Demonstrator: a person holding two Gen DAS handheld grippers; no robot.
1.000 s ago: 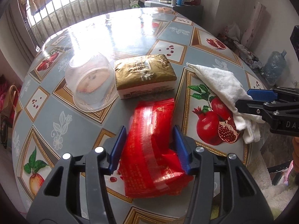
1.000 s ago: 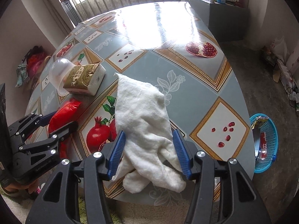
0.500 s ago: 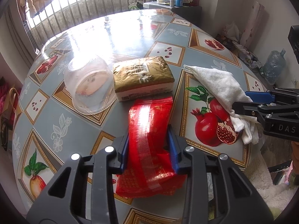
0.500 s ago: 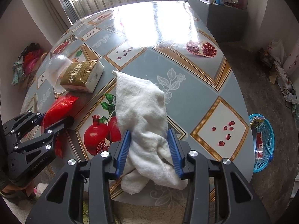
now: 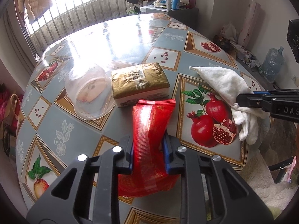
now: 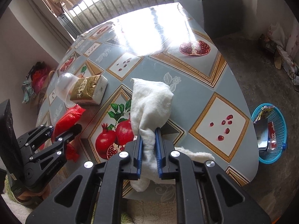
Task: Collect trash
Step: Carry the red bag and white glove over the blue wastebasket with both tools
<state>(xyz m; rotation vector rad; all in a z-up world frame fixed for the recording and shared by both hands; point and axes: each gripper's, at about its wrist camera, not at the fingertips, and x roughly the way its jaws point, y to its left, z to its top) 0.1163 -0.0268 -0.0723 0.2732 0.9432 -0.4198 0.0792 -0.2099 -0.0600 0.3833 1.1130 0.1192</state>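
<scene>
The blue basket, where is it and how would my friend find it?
Start at the big round table with the pomegranate pictures. Look down at the bare floor off its right edge, as the right wrist view shows it. The blue basket sits there, a bright turquoise mesh tub holding wrappers, and it is the only thing that colour on the floor.

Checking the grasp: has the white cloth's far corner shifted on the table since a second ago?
No. The white cloth keeps its far corner beside the printed leaf; only its near end bunched as the right gripper jaws closed on it.

Ahead of the jaws, a round table [image 5: 119,43] with a fruit-print oilcloth gleams under daylight from a barred window [image 5: 78,1]. A grey cabinet [image 6: 214,13] stands beyond it by pale walls. The floor [image 6: 261,78] is bare concrete.
</scene>
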